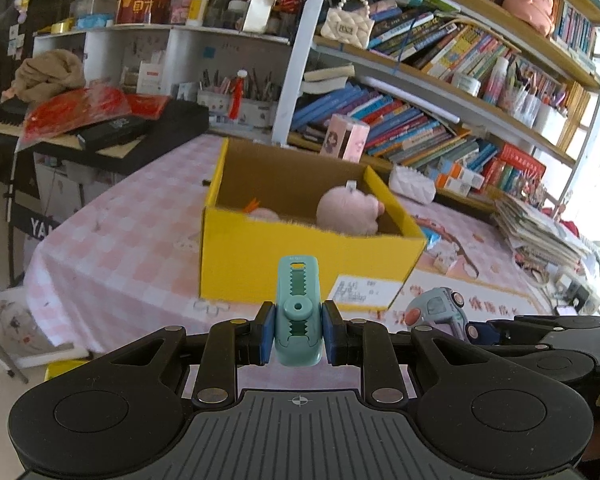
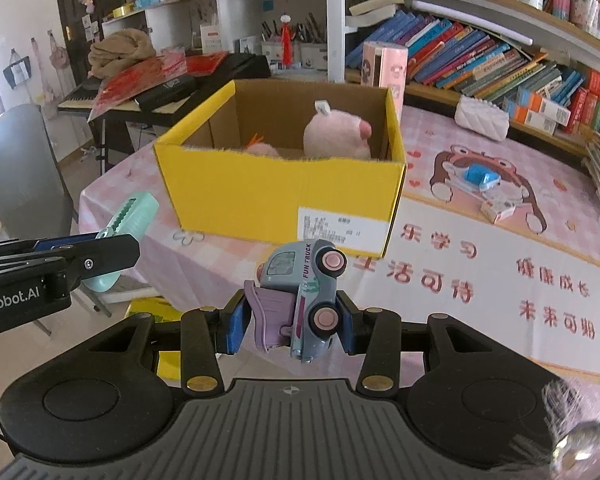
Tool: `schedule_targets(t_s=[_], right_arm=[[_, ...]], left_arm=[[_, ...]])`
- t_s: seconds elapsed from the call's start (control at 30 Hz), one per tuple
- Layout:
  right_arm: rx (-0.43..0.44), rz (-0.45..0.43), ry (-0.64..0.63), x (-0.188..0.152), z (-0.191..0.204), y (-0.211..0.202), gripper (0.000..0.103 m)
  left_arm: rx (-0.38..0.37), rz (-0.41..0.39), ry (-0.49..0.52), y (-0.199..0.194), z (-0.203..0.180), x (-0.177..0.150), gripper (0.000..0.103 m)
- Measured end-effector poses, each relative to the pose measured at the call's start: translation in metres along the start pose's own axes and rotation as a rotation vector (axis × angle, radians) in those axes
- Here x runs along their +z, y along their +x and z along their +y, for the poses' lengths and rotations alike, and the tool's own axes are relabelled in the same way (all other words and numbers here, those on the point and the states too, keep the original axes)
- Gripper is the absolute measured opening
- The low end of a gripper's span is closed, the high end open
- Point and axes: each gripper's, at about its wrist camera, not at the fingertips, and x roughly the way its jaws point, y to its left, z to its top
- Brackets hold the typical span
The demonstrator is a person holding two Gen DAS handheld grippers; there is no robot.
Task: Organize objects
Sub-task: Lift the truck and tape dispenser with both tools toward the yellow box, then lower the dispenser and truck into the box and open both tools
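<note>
1. Left wrist view: the left hand-held gripper point(image 1: 299, 338) pinches a mint-green toothed clip point(image 1: 298, 312) between its blue pads, the clip standing upright. Ahead, an open yellow cardboard box point(image 1: 300, 256) sits on the counter point(image 1: 112, 248), which is covered with a pink checked cloth. A pink plush toy point(image 1: 350, 210) lies inside the box at its right end. At the right edge, the grey-blue toy truck point(image 1: 440, 312) shows in the right hand-held gripper.

2. Right wrist view: the right hand-held gripper point(image 2: 296, 316) is clamped on the toy truck point(image 2: 308, 292), which is tilted, pink wheels facing right, its purple rear flap against the left pad. The box point(image 2: 276, 196) stands just beyond, the plush toy point(image 2: 336, 134) in it. A small blue object point(image 2: 480, 176) lies on the counter point(image 2: 480, 280), well right of the box. The clip point(image 2: 134, 216) appears at left, held above the counter's edge.
</note>
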Motion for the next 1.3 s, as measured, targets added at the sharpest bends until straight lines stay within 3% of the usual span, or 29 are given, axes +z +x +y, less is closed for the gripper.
schedule_targets(t_s=[0.33,0.57,0.73,1.1,1.3], right_arm=[[0.022,-0.105,-0.001,0.061,-0.024,0.014,0.042],[0.057,-0.163,-0.065,0.105,-0.038,0.041,0.042],[0.092,-0.172,-0.127,0.124,-0.041,0.068,0.042],[0.15,-0.104,-0.259,0.137,-0.039,0.131,0.042],[0.158,-0.134,-0.366,0.142,-0.038,0.145,0.042]], left_arm=[[0.026,-0.071,0.003,0.037,-0.008,0.047,0.023],[0.089,-0.096,-0.023,0.073,-0.007,0.074,0.023],[0.14,-0.073,-0.037,0.101,-0.005,0.084,0.023],[0.225,0.023,-0.021,0.15,-0.001,0.089,0.023],[0.272,0.064,0.024,0.169,-0.001,0.088,0.023]])
